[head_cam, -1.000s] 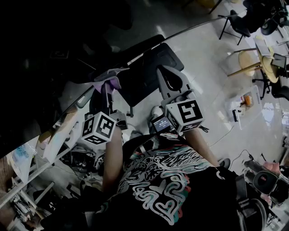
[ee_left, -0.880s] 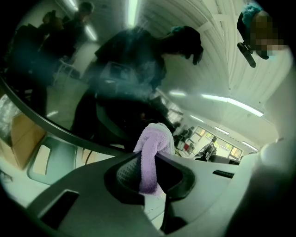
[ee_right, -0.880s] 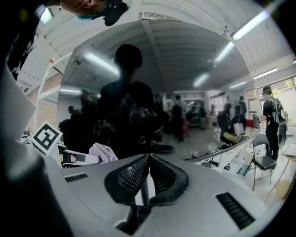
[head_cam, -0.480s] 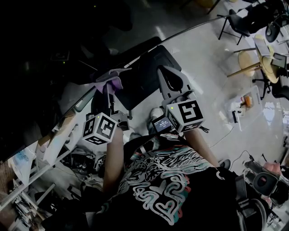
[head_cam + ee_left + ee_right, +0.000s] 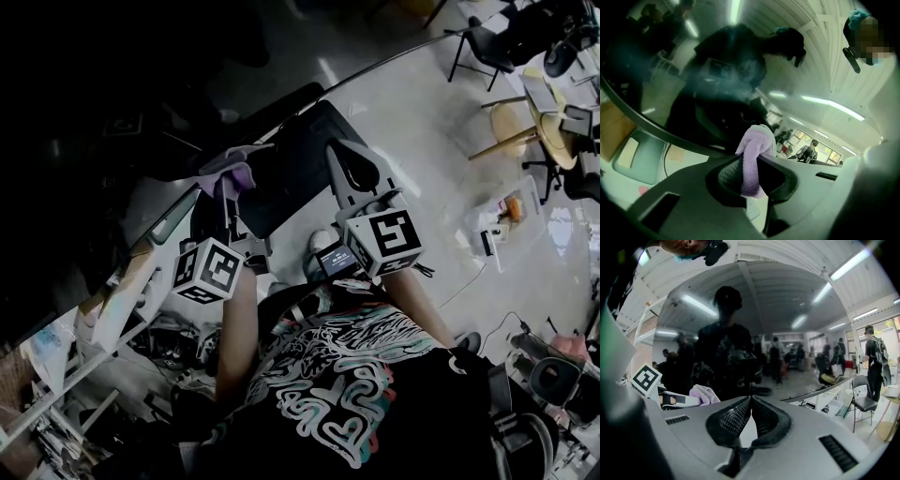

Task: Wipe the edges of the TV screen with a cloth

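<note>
The TV screen (image 5: pixel 103 122) is a big dark glossy panel filling the upper left of the head view; its lower edge (image 5: pixel 169 211) runs diagonally. My left gripper (image 5: pixel 228 186) is shut on a purple cloth (image 5: pixel 232 172), which rests against that edge. The left gripper view has the cloth (image 5: pixel 753 154) pinched between the jaws, with the screen's bezel (image 5: pixel 647 126) just beyond. My right gripper (image 5: pixel 339 155) hovers to the right of the cloth. Its jaws are shut with nothing between them (image 5: pixel 750 399), facing the reflective screen (image 5: pixel 740 333).
The black TV stand base (image 5: pixel 300 141) lies on the pale floor under the grippers. Chairs (image 5: pixel 487 47), a round table (image 5: pixel 553 122) and a clear plastic box (image 5: pixel 511 211) stand at the right. Shelving with clutter (image 5: pixel 56 394) is at lower left.
The left gripper's marker cube has drifted slightly down and right while the cloth stays at the screen's edge. The right gripper has hardly moved.
</note>
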`<state>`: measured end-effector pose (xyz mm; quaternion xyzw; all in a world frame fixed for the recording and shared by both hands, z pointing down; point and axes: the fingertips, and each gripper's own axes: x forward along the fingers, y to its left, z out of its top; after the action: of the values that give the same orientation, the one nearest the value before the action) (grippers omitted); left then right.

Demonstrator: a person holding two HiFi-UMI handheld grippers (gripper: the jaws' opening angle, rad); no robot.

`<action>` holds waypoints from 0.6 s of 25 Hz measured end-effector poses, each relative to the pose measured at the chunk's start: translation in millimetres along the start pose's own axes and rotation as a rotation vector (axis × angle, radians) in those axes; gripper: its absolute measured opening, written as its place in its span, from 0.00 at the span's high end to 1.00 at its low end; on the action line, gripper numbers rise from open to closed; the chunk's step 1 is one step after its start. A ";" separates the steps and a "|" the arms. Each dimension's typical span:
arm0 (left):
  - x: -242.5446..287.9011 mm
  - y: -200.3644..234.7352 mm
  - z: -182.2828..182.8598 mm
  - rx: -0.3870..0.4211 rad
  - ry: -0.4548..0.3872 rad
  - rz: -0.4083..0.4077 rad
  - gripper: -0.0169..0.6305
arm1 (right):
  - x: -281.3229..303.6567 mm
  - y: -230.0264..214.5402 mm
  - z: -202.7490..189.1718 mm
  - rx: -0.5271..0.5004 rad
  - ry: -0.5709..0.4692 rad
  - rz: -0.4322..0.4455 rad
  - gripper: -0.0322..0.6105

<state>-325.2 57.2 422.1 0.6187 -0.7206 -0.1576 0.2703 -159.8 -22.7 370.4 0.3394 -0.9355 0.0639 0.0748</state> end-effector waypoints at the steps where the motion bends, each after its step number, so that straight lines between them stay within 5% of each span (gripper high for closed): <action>1: 2.5 -2.3 -1.1 0.000 0.002 -0.004 0.89 | -0.4 -3.1 -0.4 0.001 0.000 -0.004 0.90; 15: 34.3 -34.3 -15.8 -0.066 0.004 -0.058 0.89 | -8.3 -43.7 3.6 0.010 -0.017 -0.041 0.90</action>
<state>-291.4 19.0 422.3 0.6304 -0.6961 -0.1878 0.2875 -125.6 -51.3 368.4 0.3595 -0.9285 0.0640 0.0666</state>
